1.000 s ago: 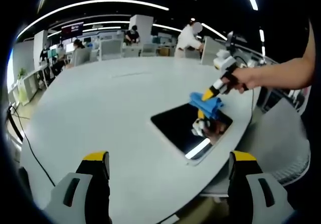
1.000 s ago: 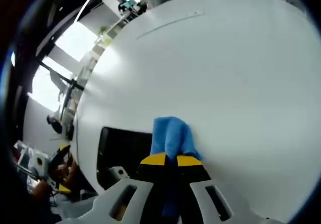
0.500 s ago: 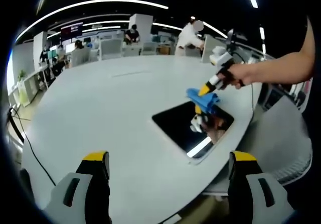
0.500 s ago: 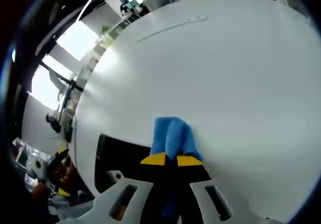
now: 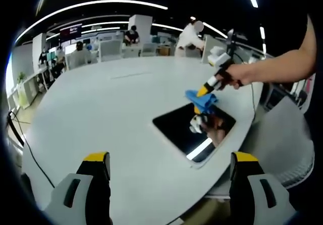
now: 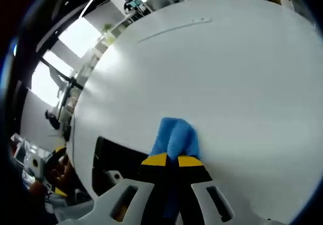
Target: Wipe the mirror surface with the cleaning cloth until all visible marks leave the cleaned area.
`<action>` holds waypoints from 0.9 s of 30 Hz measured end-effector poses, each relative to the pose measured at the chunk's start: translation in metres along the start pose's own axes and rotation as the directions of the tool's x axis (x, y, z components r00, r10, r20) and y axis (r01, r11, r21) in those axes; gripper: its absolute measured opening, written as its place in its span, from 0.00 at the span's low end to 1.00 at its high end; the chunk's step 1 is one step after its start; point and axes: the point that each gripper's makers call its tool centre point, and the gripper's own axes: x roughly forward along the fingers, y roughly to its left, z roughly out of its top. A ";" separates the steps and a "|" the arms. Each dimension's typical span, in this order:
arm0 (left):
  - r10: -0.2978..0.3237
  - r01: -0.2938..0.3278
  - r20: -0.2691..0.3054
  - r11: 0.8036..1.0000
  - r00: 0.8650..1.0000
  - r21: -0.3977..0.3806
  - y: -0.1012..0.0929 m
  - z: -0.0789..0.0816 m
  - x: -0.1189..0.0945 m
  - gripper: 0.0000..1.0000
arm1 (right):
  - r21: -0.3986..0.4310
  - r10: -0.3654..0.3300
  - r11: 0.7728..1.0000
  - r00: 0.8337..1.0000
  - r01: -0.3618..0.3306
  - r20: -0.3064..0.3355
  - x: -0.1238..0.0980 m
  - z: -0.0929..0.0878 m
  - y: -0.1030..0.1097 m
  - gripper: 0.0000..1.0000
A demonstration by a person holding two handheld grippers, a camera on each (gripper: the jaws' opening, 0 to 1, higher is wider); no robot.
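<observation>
Your right gripper [image 6: 169, 160] is clamped on the blue cleaning cloth [image 6: 174, 138]; the jaws meet with the cloth bunched out just ahead of the yellow tips. In the left gripper view that same right gripper [image 5: 204, 91] comes in from the right with your hand [image 5: 234, 77] behind it, and the cloth [image 5: 201, 100] sits under its tip, at the far edge of the mirror [image 5: 189, 129].

The cloth looks to be at the mirror's rim, where glass meets the white table [image 5: 101, 109]. Whether it is pressed down or just off the surface, can't tell. In the right gripper view the mirror [image 6: 121, 159] lies to the left of and below the jaws, the cloth just beside its edge and partly over bare table [image 6: 242, 83].

Your left gripper [image 5: 169, 164] is spread wide, nothing between the jaws, hanging back well short of the mirror, which lies ahead and to the right of it.

Progress: wiping is under way, my read. The mirror shows dark with reflections of the gripper and a ceiling light strip; no marks can be made out on it at this resolution, so can't confirm clean or dirty. Most of the glass lies on your near side of the cloth, so expect more passes across that area before you can call it done. Mirror and cloth are both in sight.
</observation>
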 end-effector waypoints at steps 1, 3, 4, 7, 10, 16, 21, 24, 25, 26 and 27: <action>0.001 -0.001 -0.002 1.000 1.000 -0.001 0.000 -0.001 0.000 0.99 | 0.001 0.001 1.000 1.000 -0.001 -0.001 0.000 0.000 0.000 0.00; 0.005 -0.005 -0.011 1.000 1.000 0.005 0.002 -0.003 0.000 0.99 | -0.004 0.000 1.000 1.000 0.000 -0.003 0.000 0.000 0.001 0.00; 0.004 -0.004 -0.011 1.000 1.000 0.005 0.001 -0.003 0.000 0.99 | -0.005 0.000 1.000 1.000 0.000 -0.003 0.000 0.000 0.001 0.00; 0.001 -0.001 -0.013 1.000 1.000 0.003 0.000 -0.004 0.001 0.99 | 0.000 0.005 1.000 1.000 -0.005 -0.005 0.000 0.000 0.001 0.00; -0.002 0.002 -0.011 1.000 1.000 0.007 -0.001 -0.001 0.001 0.99 | 0.002 0.013 1.000 1.000 -0.013 -0.008 -0.002 0.000 0.001 0.00; 0.003 -0.003 -0.006 1.000 1.000 0.007 0.002 0.001 0.004 0.99 | 0.013 0.050 0.999 0.999 -0.050 0.004 -0.018 0.002 0.002 0.00; -0.009 0.010 -0.010 1.000 1.000 0.010 -0.004 0.000 0.008 0.99 | 0.003 0.055 0.998 0.998 -0.055 0.025 -0.041 0.007 -0.005 0.00; -0.017 0.018 -0.014 1.000 1.000 0.014 -0.007 0.000 0.010 0.99 | 0.015 0.062 0.998 0.998 -0.062 0.025 -0.055 0.007 -0.014 0.00; -0.018 0.019 -0.014 1.000 1.000 0.016 -0.008 0.000 0.010 0.99 | 0.015 0.060 0.998 0.998 -0.060 0.028 -0.059 0.007 -0.017 0.00; -0.019 0.019 -0.013 1.000 1.000 0.017 -0.008 0.001 0.011 0.99 | 0.013 0.053 0.998 0.998 -0.054 0.031 -0.063 0.007 -0.020 0.00; -0.020 0.020 -0.012 1.000 1.000 0.018 -0.008 0.002 0.012 0.99 | 0.008 0.042 0.999 0.999 -0.042 0.033 -0.067 0.006 -0.027 0.00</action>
